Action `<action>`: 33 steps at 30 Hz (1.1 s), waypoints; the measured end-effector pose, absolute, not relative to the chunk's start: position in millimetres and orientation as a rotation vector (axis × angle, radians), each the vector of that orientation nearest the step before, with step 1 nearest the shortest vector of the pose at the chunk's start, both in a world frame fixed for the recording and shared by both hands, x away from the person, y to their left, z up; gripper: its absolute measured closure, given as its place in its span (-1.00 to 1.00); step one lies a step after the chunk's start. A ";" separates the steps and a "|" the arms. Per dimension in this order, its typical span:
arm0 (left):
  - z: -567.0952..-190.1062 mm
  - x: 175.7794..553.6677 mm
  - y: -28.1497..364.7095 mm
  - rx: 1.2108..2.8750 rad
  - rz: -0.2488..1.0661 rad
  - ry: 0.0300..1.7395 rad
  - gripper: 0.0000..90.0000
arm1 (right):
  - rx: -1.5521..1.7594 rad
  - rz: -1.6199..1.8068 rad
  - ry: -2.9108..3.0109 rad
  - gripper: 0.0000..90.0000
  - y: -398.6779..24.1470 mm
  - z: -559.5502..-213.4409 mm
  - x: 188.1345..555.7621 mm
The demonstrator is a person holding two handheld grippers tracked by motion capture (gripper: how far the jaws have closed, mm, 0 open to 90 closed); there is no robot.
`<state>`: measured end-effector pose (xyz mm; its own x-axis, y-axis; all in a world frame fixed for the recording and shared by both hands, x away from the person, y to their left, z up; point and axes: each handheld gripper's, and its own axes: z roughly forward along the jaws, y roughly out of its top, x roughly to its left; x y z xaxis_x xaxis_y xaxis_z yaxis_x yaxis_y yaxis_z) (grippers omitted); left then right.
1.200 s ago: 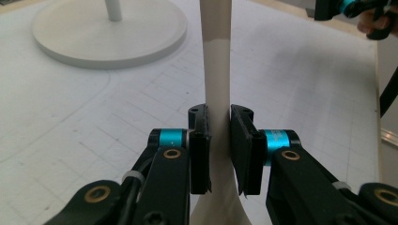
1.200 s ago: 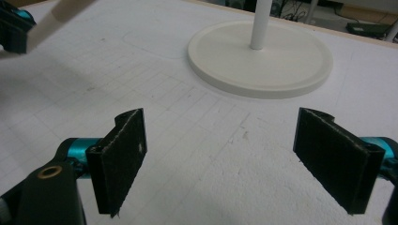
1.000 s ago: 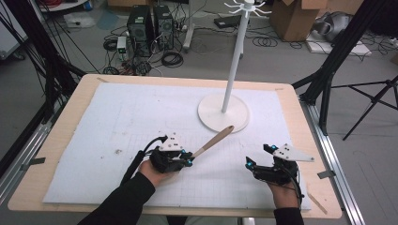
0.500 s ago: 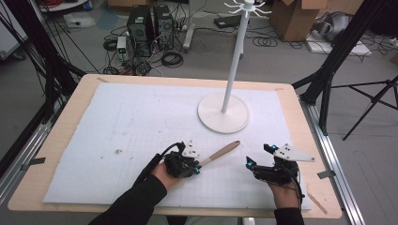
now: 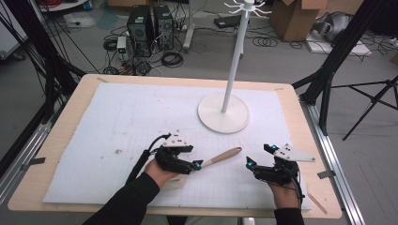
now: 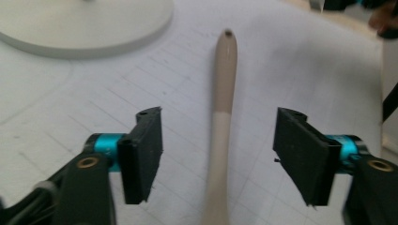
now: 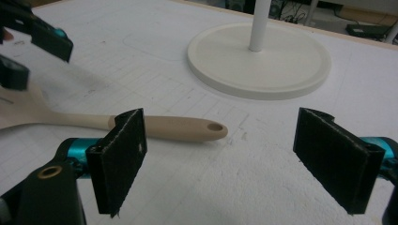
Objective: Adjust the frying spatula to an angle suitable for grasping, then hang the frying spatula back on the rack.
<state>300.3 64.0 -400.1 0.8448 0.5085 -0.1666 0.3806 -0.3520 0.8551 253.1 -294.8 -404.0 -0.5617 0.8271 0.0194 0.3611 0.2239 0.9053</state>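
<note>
Spatula [image 5: 220, 158] lies flat on the desk [image 5: 94, 108], handle between our left hand-held gripper's [image 6: 218, 154] just-opened wide jaws; the right hand-held gripper [image 7: 234, 159] is wide too. We should lift straight away without nudging it.

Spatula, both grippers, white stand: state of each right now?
spatula: lying flat on the white mat, released, handle end toward the right gripper.
left gripper: jaws have just been opening; spatula shaft between them, pads clear of it.
right gripper: open, nothing between the jaws, resting near the handle end.
white stand: upright on its round base, hooks bare.
</note>
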 end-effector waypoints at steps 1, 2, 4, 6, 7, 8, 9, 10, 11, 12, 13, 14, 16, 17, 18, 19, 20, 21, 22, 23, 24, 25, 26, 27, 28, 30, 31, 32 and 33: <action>-396.6 300.3 69.7 1.962 0.160 0.658 -0.36 | 1.088 1.305 2.031 -0.64 -294.8 -404.2 253.5; -390.9 300.0 78.8 1.931 0.170 0.674 -0.39 | 1.094 1.306 2.034 -0.64 -294.4 -404.3 253.4; -384.8 299.3 89.0 1.906 0.183 0.692 -0.46 | 1.095 1.304 2.035 -0.64 -294.1 -404.6 253.9; -381.5 299.2 96.0 1.891 0.183 0.693 -0.46 | 1.099 1.306 2.034 -0.64 -293.9 -404.7 254.1; -378.7 298.9 101.4 1.881 0.183 0.696 -0.46 | 1.099 1.306 2.034 -0.64 -293.9 -404.7 254.1; -376.2 298.3 106.7 1.871 0.192 0.699 -0.46 | 1.099 1.311 2.033 -0.64 -294.3 -404.7 254.7; -373.8 296.9 111.5 1.859 0.195 0.707 -0.46 | 1.099 1.311 2.033 -0.64 -294.3 -404.7 254.7; -370.2 294.5 119.6 1.848 0.201 0.697 -0.46 | 1.106 1.317 2.025 -0.64 -294.9 -405.0 255.4; -368.9 292.6 123.1 1.840 0.206 0.692 -0.47 | 1.112 1.323 2.024 -0.64 -294.9 -404.9 255.4; -368.9 292.6 123.1 1.840 0.206 0.692 -0.48 | 1.112 1.323 2.024 -0.64 -294.9 -404.9 255.4; -367.7 290.8 127.2 1.839 0.219 0.682 -0.49 | 1.119 1.328 2.021 -0.64 -295.6 -405.4 256.5; -367.4 289.3 129.7 1.839 0.229 0.679 -0.49 | 1.119 1.328 2.021 -0.64 -295.6 -405.4 256.5; -368.5 286.5 135.6 1.831 0.238 0.684 -0.49 | 1.120 1.327 2.014 -0.64 -296.1 -405.7 257.4; -368.5 286.5 135.6 1.831 0.238 0.684 -0.49 | 1.120 1.327 2.014 -0.64 -296.1 -405.7 257.4; -369.9 285.3 137.9 1.825 0.242 0.687 -0.49 | 1.125 1.327 2.018 -0.64 -295.4 -405.5 256.4; -369.9 285.3 137.9 1.825 0.242 0.687 -0.49 | 1.125 1.327 2.018 -0.64 -295.4 -405.5 256.4; -371.8 284.2 139.4 1.824 0.246 0.692 -0.49 | 1.116 1.321 2.020 -0.64 -295.5 -405.4 255.8; -372.5 283.7 139.6 1.821 0.249 0.697 -0.49 | 1.113 1.324 2.019 -0.64 -295.6 -405.3 255.3; -372.5 283.7 139.6 1.821 0.249 0.697 -0.49 | 1.113 1.324 2.019 -0.64 -295.6 -405.3 255.3; -373.1 283.2 139.6 1.818 0.246 0.695 -0.49 | 1.109 1.321 2.017 -0.64 -296.2 -405.0 254.9; -373.4 282.5 139.3 1.814 0.244 0.695 -0.49 | 1.106 1.328 2.010 -0.64 -296.7 -403.9 253.5; -373.1 281.9 138.9 1.816 0.246 0.691 -0.49 | 1.106 1.331 2.004 -0.64 -297.1 -403.3 252.8; -372.4 281.2 137.8 1.815 0.245 0.687 -0.49 | 1.106 1.331 2.004 -0.64 -297.1 -403.3 252.8; -371.4 281.5 136.8 1.815 0.246 0.681 -0.49 | 1.116 1.335 2.003 -0.64 -297.2 -403.0 251.9; -370.3 282.3 135.5 1.814 0.245 0.677 -0.49 | 1.110 1.334 1.999 -0.64 -298.1 -402.9 251.8; -368.3 284.1 131.8 1.812 0.233 0.670 -0.49 | 1.121 1.323 1.998 -0.64 -300.6 -403.5 251.1; -368.3 284.1 131.8 1.812 0.233 0.670 -0.49 | 1.121 1.323 1.998 -0.64 -300.6 -403.5 251.1; -369.2 283.0 128.3 1.824 0.223 0.663 -0.49 | 1.117 1.327 1.989 -0.64 -301.1 -403.1 250.7; -369.2 283.0 128.3 1.824 0.223 0.663 -0.49 | 1.117 1.329 1.988 -0.64 -300.8 -402.8 250.5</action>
